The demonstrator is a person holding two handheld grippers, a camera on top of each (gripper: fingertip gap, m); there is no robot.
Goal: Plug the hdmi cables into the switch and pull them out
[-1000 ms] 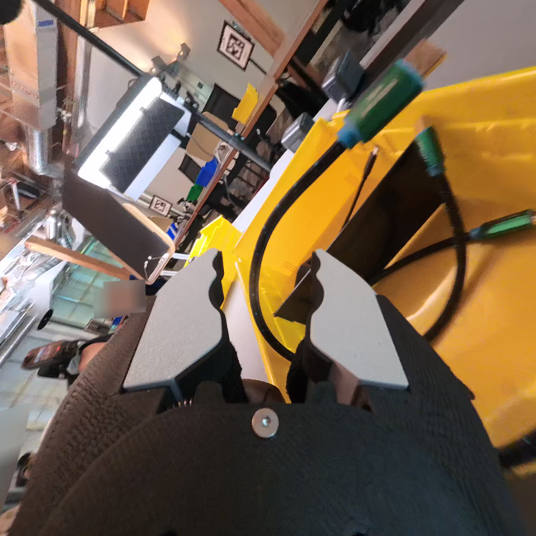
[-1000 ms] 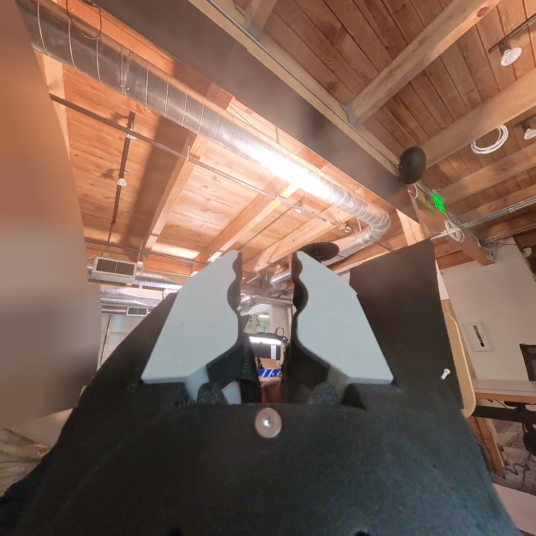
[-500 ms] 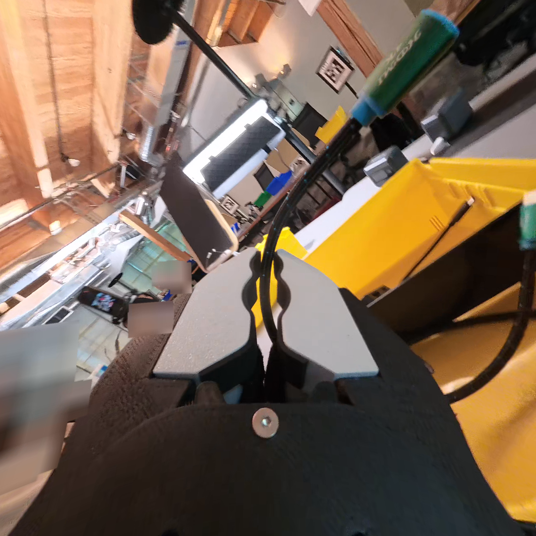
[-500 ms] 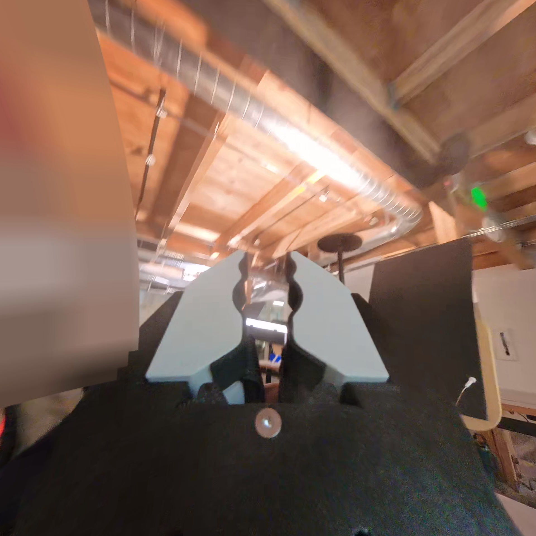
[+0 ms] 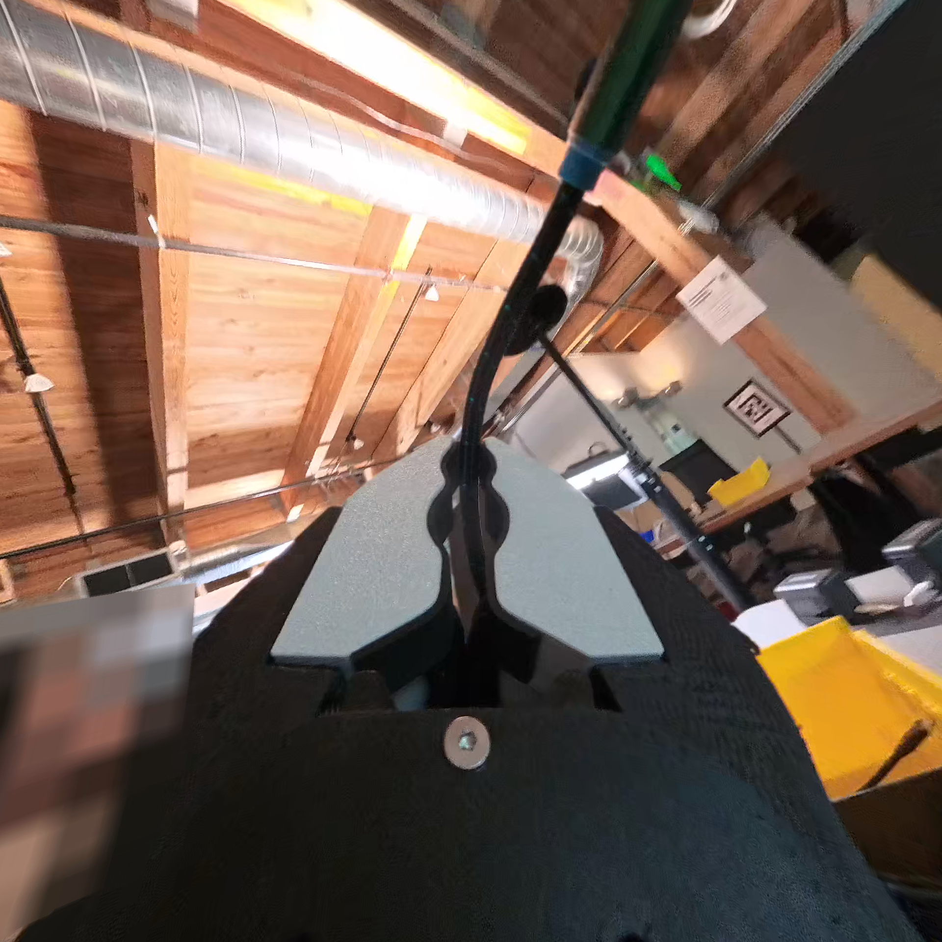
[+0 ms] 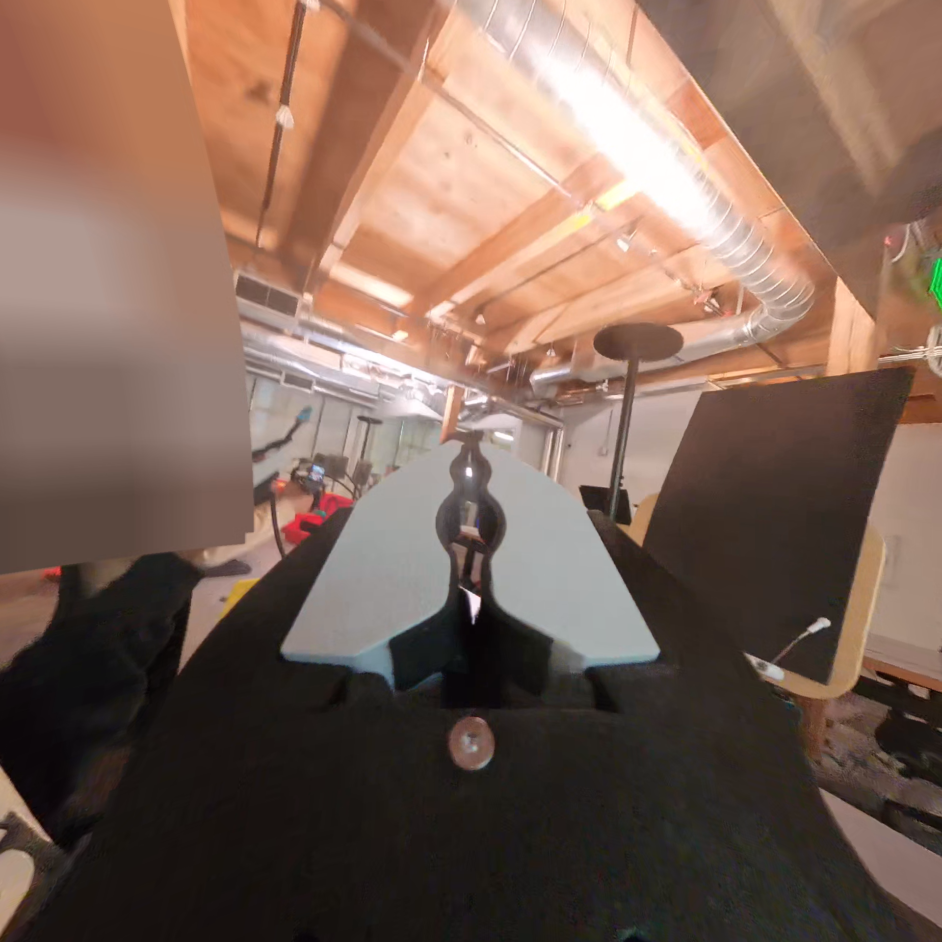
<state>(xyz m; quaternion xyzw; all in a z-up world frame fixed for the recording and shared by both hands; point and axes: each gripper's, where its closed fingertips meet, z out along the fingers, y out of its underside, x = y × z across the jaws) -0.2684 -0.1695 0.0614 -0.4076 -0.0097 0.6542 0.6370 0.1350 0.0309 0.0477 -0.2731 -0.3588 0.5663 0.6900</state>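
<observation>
You can read no text here: the white sheet on a beam is too blurred, the framed black-and-white marker carries only a pattern, and the green sign is cut off.

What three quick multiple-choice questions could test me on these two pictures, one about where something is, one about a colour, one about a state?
1. Where does the black cable run?
A. Between the fingers of the left tool
B. Coiled inside the yellow bin
C. Across the right tool

2. What colour is the plug body at the cable's upper end?
A. Red
B. Green
C. White

3. What state is the right tool in?
A. Wide open
B. Shut on a cable
C. Shut with nothing in it

Answers:
1. A, the cable passes between the grey fingers and rises from them.
2. B, it is dark green above a blue collar.
3. C, only background shows through the notches between its closed fingers.
</observation>
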